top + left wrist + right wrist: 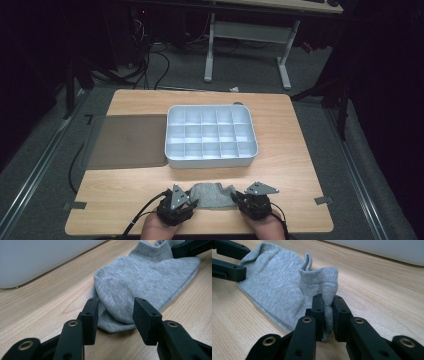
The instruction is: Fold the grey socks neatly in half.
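Your right gripper (327, 315) pinches the grey sock's (277, 287) cuff at lower centre; your left gripper (115, 315) (jaws spread) straddles its toe.

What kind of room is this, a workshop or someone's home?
Probably a lab or test room, not a home: a wooden table on grey carpet, cables trailing on the floor behind it, and a height-adjustable desk beyond.

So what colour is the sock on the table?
Plain light grey knit sock, no pattern; it shows best in the right gripper view.
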The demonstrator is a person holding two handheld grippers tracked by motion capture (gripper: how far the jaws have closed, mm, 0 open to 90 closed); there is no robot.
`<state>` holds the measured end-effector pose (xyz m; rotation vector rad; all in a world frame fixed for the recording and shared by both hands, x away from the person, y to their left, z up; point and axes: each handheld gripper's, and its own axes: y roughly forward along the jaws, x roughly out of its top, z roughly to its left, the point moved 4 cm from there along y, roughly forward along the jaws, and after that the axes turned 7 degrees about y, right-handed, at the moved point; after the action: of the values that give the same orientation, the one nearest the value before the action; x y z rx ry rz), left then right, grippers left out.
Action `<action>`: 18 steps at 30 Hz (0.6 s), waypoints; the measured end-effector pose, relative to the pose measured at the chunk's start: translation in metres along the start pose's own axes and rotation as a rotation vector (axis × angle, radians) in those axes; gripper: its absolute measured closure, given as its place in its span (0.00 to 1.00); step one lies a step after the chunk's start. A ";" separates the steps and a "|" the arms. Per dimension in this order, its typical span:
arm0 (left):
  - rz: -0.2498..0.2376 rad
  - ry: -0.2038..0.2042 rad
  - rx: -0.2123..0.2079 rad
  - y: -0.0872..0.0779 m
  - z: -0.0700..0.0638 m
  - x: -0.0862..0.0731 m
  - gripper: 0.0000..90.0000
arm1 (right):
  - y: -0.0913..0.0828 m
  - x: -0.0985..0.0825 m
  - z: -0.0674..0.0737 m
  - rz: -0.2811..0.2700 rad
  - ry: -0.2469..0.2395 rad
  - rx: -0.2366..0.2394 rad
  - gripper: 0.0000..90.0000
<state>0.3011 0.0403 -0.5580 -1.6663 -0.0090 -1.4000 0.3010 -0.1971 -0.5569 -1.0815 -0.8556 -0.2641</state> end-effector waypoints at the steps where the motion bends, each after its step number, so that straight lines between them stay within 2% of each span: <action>1: 0.001 0.000 0.001 0.000 0.000 0.000 0.62 | 0.000 0.000 0.000 -0.002 0.003 0.000 0.94; 7: 0.003 -0.015 -0.012 -0.001 0.001 -0.001 0.61 | -0.004 0.000 0.000 -0.028 0.012 0.007 0.95; 18: 0.000 -0.025 -0.004 -0.001 0.002 -0.001 0.59 | -0.011 0.004 0.002 -0.074 0.010 0.028 0.96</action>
<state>0.3017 0.0426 -0.5578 -1.6872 -0.0198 -1.3800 0.2963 -0.1997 -0.5460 -1.0230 -0.8893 -0.3185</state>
